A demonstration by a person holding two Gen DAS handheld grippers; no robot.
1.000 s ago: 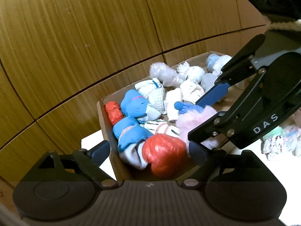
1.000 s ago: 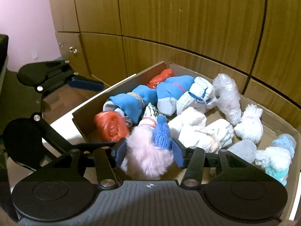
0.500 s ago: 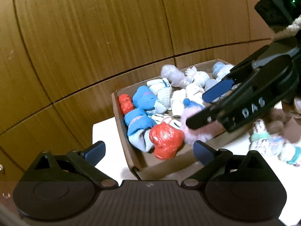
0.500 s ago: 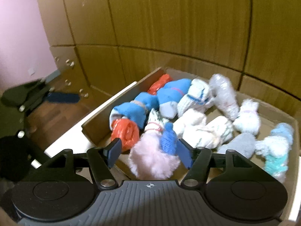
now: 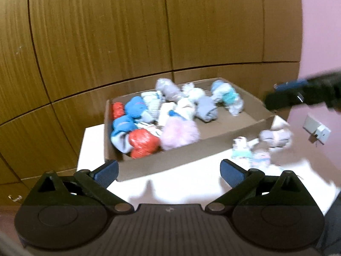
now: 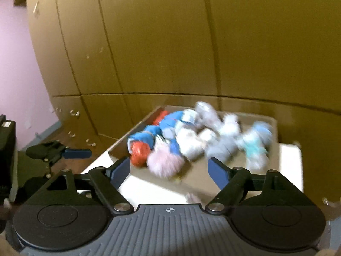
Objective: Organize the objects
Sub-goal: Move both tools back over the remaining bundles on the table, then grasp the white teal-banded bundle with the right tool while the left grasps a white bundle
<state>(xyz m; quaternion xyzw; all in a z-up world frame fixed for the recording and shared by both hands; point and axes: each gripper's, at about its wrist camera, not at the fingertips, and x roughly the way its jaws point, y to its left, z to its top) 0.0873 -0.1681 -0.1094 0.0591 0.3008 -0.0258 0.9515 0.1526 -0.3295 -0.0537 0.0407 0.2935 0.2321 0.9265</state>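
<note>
Wood-panelled cabinet doors [image 5: 127, 42] are filling the background, with a pink wall [image 5: 319, 32] seen at the right edge of the left wrist view, and a white table [image 5: 191, 183] is carrying an open cardboard box [image 5: 170, 164] ahead of both grippers. The left gripper [image 5: 168, 170] is being held wide open with nothing between its blue pads, just short of the box's near wall. The right gripper [image 6: 169, 170] is being opened at this moment, and nothing is being pressed by its pads; the fluffy pink bundle [image 6: 165, 162] is lying just beyond its fingertips, inside the box at the near edge. Beside that bundle a red bundle [image 5: 142, 143] is resting, and blue, white and grey rolled sock bundles [image 5: 191, 104] are being kept further back in the box. To the right of the left gripper, outside the box, a few more pale bundles [image 5: 262, 145] are lying on the table, blurred.
</note>
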